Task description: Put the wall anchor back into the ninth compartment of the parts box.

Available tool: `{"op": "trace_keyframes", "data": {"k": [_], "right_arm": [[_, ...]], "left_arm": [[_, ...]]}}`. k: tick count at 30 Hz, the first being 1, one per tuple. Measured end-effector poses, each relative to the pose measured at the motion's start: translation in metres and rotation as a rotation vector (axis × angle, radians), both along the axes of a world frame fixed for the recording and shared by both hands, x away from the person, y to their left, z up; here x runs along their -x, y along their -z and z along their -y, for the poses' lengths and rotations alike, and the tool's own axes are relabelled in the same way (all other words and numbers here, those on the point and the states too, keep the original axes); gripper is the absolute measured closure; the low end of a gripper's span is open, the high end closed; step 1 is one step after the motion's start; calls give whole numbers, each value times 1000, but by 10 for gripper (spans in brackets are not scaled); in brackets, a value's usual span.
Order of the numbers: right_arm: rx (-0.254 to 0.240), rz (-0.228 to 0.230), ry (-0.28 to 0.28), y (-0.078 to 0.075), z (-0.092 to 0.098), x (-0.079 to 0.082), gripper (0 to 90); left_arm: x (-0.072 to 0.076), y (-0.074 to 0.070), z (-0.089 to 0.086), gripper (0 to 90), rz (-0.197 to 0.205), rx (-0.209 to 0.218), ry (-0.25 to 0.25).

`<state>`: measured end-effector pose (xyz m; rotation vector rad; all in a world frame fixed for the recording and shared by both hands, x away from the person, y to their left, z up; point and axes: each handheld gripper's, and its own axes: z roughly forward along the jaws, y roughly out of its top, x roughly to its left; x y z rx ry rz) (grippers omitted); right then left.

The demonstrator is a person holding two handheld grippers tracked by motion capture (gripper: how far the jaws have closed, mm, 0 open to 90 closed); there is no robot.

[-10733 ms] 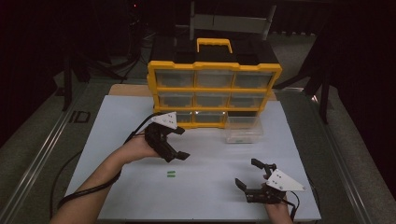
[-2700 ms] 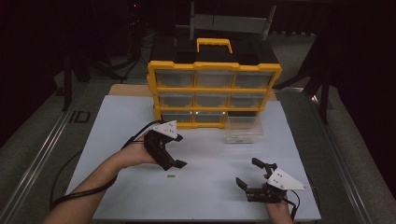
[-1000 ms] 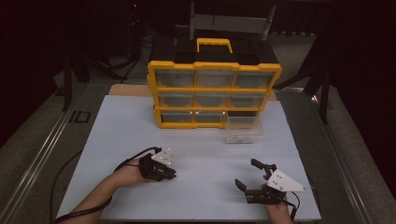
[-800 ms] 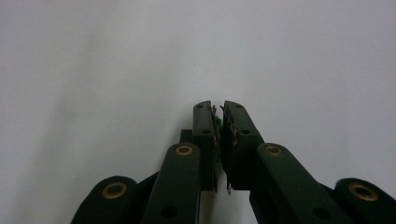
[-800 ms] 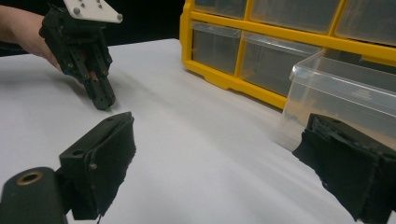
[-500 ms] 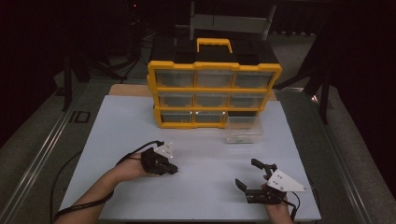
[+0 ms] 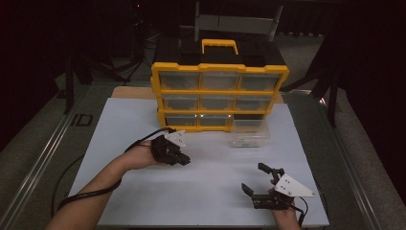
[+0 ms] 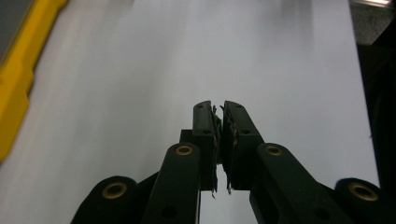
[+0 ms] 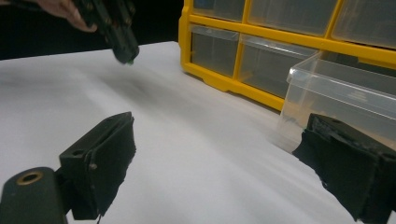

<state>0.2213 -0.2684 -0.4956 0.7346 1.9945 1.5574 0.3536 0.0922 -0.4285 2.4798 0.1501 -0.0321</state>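
Left claw point(image 7: 182, 159) pinched nearly closed on small green piece point(image 8: 217, 122), raised over white tabletop point(image 7: 210, 187), at 7 o'clock from yellow drawer cabinet point(image 7: 219, 93). Right claw point(image 7: 255, 178) spread wide, empty, low at 5 o'clock. Clear drawer point(image 7: 250, 132) out on tabletop, touching cabinet's front.

We note yellow organiser point(image 7: 219, 98) with clear drawers, white bench point(image 7: 210, 177), black claws, green bit point(image 8: 217, 122) pinched.

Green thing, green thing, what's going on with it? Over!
Left hand-held gripper shut on small green piece, lifted off the white table. Right hand-held gripper open. Clear drawer out of the yellow organizer.
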Motion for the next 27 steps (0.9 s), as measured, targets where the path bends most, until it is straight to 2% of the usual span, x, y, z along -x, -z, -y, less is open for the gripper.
{"op": "trace_keyframes", "data": {"k": [7, 12, 15, 27], "right_arm": [[-2, 2, 3, 0, 0, 0, 98], [-5, 2, 3, 0, 1, 0, 98], [-3, 2, 2, 0, 0, 0, 98], [-2, 9, 0, -1, 1, 1, 98]], "left_arm": [[-8, -25, 12, 850, 22, 33, 26], [-13, -42, 23, 851, 38, 33, 46], [-17, -51, 31, 850, 49, 29, 54], [-32, -81, 63, 850, 77, 62, 83]]}}
